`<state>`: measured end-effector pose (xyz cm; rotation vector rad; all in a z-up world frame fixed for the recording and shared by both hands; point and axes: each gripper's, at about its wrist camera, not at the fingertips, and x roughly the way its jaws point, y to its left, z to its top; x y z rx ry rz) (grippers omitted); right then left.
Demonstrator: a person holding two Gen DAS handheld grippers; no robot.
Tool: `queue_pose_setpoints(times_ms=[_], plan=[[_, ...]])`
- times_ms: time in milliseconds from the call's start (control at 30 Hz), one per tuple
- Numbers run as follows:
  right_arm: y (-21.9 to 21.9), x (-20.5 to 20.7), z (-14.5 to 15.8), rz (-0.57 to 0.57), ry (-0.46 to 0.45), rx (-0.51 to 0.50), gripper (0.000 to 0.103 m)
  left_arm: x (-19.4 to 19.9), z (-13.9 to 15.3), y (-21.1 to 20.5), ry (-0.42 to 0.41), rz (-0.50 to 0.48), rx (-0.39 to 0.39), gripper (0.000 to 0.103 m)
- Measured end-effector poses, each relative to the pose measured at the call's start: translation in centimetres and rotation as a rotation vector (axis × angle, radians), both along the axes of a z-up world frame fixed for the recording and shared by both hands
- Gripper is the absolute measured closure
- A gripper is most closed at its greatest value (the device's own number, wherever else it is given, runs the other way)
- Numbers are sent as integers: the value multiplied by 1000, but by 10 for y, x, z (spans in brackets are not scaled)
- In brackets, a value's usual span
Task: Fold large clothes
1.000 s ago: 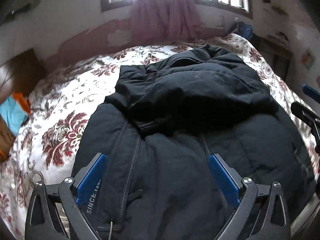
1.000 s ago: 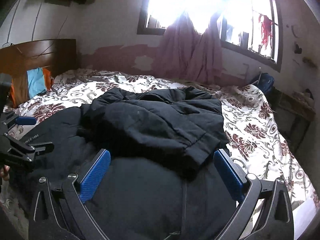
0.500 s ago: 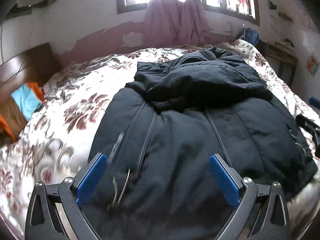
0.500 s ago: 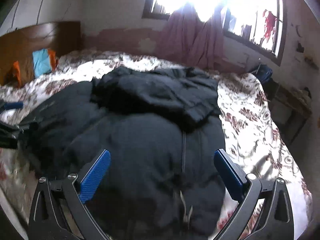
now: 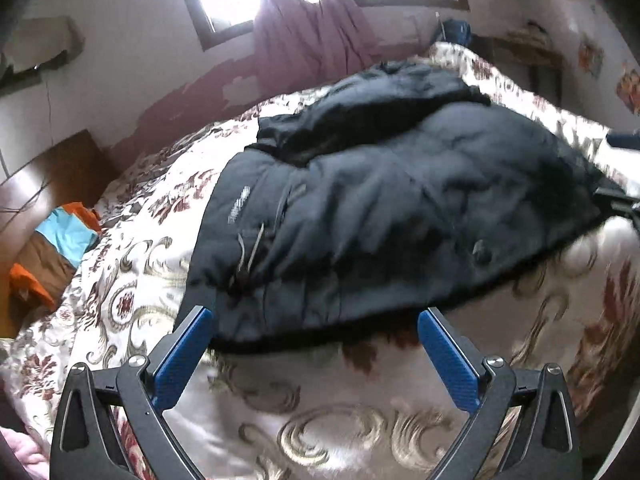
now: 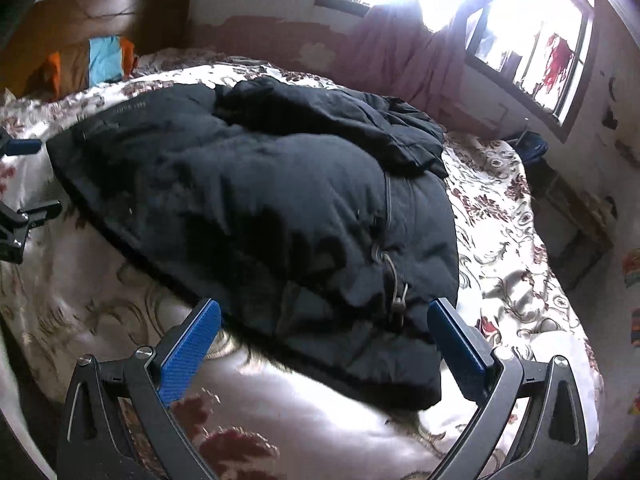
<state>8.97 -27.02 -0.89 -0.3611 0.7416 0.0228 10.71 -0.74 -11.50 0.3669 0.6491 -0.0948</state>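
Jaws of the left gripper (image 5: 316,354) stand wide apart with nothing between them, its blue pads hanging over the floral bedspread (image 5: 320,412) just short of the near hem of the black puffer jacket (image 5: 392,208). From the left wrist view, the jacket lies spread on the bed, its upper part folded back over the body toward the far side, a small light logo and loose drawcords (image 5: 250,248) showing near its left edge. Beyond the bed hangs a mauve curtain (image 5: 316,36) under a bright window, and a wooden headboard (image 5: 52,184) with orange, brown and turquoise bedding (image 5: 60,240) sits at the left. At the right edge a blurred part of the other tool shows. From the right wrist view, the right gripper (image 6: 324,346) likewise has its jaws spread open and empty, poised above the bedspread (image 6: 280,396) at the jacket's near corner. The puffer jacket (image 6: 248,200) fills the middle of the bed, with a zip and a cord toggle (image 6: 398,294) close to the right pad, and the folded-over upper part lies farther off toward the curtain (image 6: 404,56). Tips of the left tool (image 6: 24,184) show at the left edge beside the jacket's far corner.
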Motion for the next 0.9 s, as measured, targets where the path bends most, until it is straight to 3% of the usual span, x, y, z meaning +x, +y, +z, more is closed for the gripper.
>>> queue_pose_setpoints(times_ms=[233,433,567,900], plan=[[5,-7,-20,-51,-35,-127,2,1,-34,2,-23,66,124,0],[17,-20,-24,-57,-93,-259,2,-7,-45,-4,-121,47,209,0],[19,-14,-27,-71,-125,-319,2,-6,-48,0,-140,84,200,0],[12,-8,-28,-93,-142,-283,2,14,-48,7,-162,131,197,0]])
